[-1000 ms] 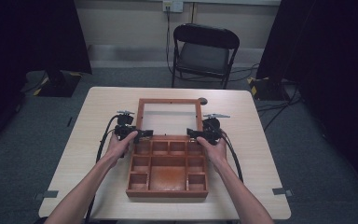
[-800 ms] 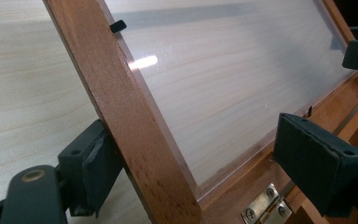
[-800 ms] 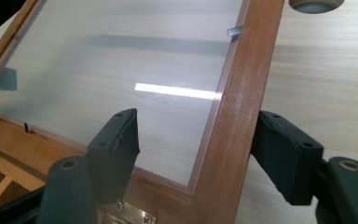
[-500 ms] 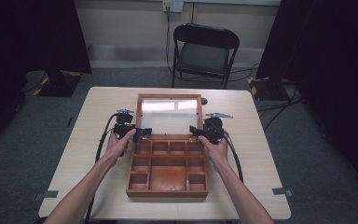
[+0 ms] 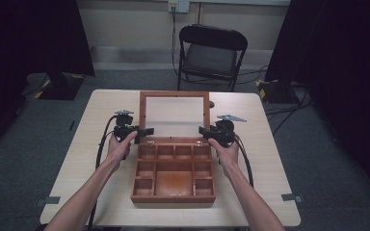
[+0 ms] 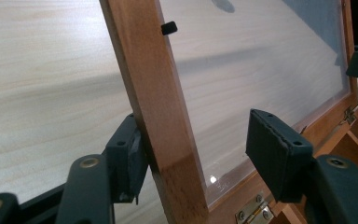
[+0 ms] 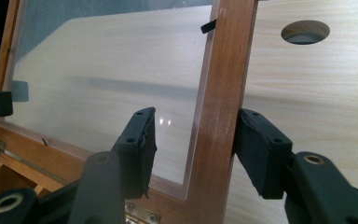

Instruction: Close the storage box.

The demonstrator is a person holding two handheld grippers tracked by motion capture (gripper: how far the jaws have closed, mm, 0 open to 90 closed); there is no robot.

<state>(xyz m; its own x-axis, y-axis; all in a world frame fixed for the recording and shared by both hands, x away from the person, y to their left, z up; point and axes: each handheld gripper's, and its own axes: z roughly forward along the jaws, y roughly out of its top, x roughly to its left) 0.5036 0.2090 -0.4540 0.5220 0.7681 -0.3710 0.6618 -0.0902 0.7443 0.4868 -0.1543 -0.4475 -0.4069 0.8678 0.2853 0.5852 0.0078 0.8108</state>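
Observation:
A wooden box [image 5: 173,198] with several bare compartments lies mid-table, its glass-paned lid [image 5: 173,95] raised behind it. My left gripper [image 5: 144,131] straddles the lid's left rail [image 6: 154,93]. Its jaws have just been closing: one pad [image 6: 133,158] touches the rail's outer face, while the other pad [image 6: 272,149] hangs apart over the glass. My right gripper [image 5: 204,130] straddles the right rail [image 7: 223,70], jaws also just closing. Its outer pad [image 7: 258,149] is at the wood and its inner pad [image 7: 140,140] is off it.
The pale table [image 5: 101,110] has a round cable hole [image 5: 212,104] behind the lid's right corner. A black folding chair [image 5: 211,53] stands beyond the far edge. Cables trail from both grippers along the forearms. Brass hinges [image 6: 254,212] join lid and box.
Both pairs of jaws have narrowed around the lid's side rails. The lid's top edge sits higher in the high view than before. The hands have stayed in place.

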